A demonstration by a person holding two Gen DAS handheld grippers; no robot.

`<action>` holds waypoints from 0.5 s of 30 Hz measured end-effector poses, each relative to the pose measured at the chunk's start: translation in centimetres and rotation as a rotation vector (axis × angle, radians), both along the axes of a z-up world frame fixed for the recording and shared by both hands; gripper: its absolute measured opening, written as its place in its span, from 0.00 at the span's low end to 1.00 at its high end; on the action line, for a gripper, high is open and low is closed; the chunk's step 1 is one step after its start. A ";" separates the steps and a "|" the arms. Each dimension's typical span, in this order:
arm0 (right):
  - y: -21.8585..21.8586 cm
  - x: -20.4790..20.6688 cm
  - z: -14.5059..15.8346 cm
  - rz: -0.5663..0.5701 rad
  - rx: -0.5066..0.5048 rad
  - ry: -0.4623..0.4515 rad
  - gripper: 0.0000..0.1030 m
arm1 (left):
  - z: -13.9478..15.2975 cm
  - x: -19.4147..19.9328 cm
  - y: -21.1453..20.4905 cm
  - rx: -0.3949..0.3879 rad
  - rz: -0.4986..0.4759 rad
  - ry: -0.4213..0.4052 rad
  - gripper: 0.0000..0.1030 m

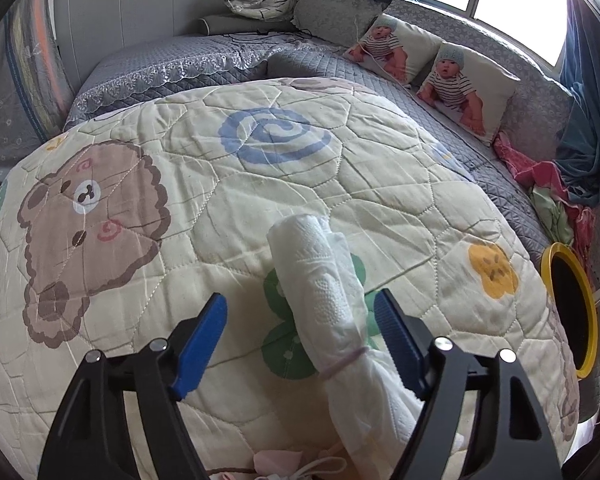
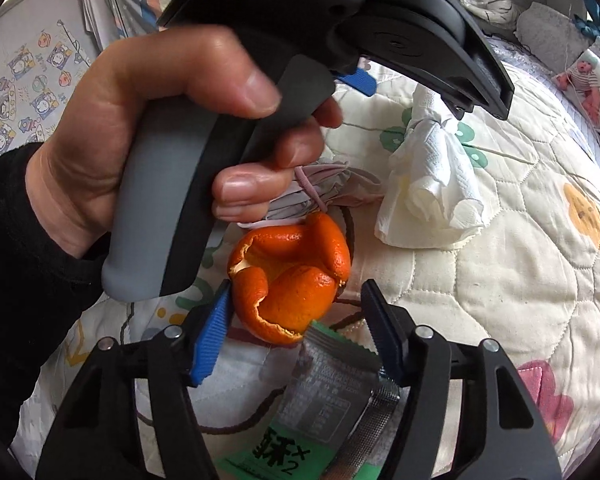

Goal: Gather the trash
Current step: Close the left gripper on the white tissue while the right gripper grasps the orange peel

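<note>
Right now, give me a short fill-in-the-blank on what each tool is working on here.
1. Between the left tool's fingers lies a rolled white ____.
2. The peel between the right tool's fingers is coloured ____.
3. The bin at the bed's edge has a ____ rim.
4. The quilt shows a brown ____.

Missing words: tissue; orange; yellow; bear

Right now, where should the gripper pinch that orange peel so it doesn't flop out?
Probably pinch the orange peel across its curled, cupped middle, coming down from above with one finger on each side. The right gripper already straddles it: the left pad touches the peel's edge, the right pad stands clear. The thin torn flaps at the rim would likely bend or tear, so avoid those.
</note>
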State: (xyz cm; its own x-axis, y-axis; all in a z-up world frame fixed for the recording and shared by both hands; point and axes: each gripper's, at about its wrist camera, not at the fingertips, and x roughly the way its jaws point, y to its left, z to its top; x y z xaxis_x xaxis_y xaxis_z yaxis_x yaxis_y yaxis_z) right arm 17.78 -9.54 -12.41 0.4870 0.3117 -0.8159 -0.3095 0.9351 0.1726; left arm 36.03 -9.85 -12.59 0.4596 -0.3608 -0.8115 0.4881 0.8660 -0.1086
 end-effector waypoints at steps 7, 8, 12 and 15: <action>0.9 0.0 0.4 0.010 0.020 -0.005 0.39 | -1.0 -0.2 -2.1 0.047 -0.049 0.014 0.26; 0.7 0.1 0.5 0.008 0.029 -0.008 0.37 | -0.9 -0.3 -2.3 0.045 -0.056 0.008 0.24; 0.3 0.1 0.7 0.013 0.039 -0.015 0.33 | -0.3 -0.1 -1.7 0.008 -0.049 0.019 0.18; 0.1 -0.1 0.8 0.013 0.046 -0.013 0.31 | 0.2 0.2 -0.9 -0.013 -0.027 0.019 0.17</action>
State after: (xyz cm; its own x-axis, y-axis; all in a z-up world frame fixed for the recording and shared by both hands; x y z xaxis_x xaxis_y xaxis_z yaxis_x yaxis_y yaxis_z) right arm 17.69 -9.43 -11.56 0.4933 0.3550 -0.7941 -0.3243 0.9222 0.2108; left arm 36.28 -10.73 -12.40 0.4342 -0.3837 -0.8150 0.5088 0.8511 -0.1296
